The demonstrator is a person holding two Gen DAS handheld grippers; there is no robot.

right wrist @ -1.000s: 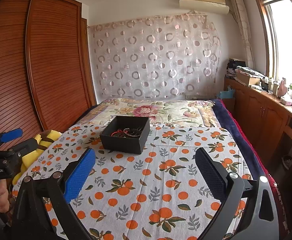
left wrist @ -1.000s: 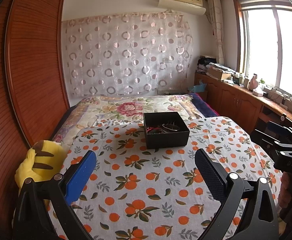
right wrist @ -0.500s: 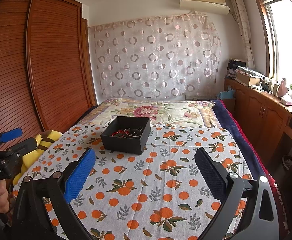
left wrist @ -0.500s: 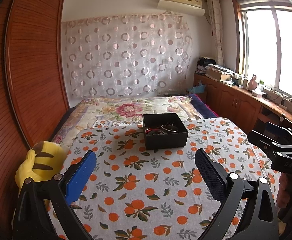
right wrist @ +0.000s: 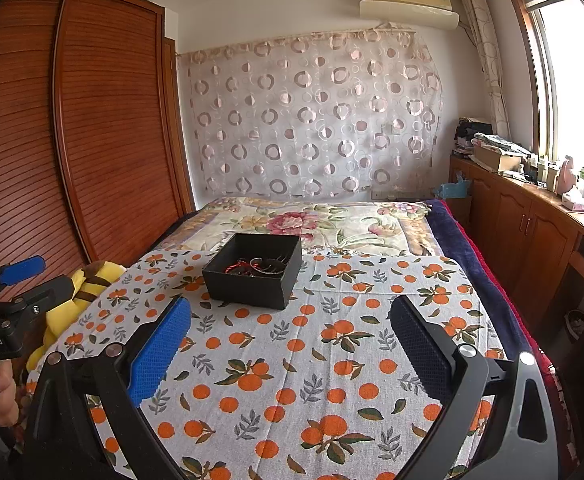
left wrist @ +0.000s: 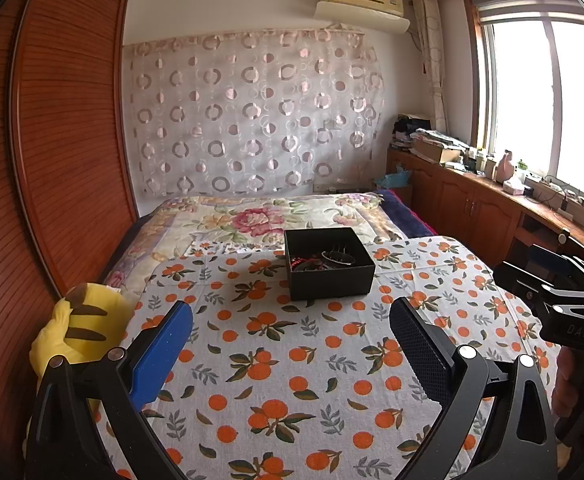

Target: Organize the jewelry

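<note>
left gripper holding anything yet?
No, the left gripper is open with nothing between its fingers, and the black box of jewelry sits beyond it on the orange-print cloth.

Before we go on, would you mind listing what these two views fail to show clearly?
- Jewelry in the black box: a small tangle in both views, pieces indistinguishable.
- Box floor: partly hidden by its near wall in both views.
- Right gripper in the left wrist view: cut off by the frame edge.
- Yellow plush toy: partly behind the left gripper in the right wrist view.
</note>
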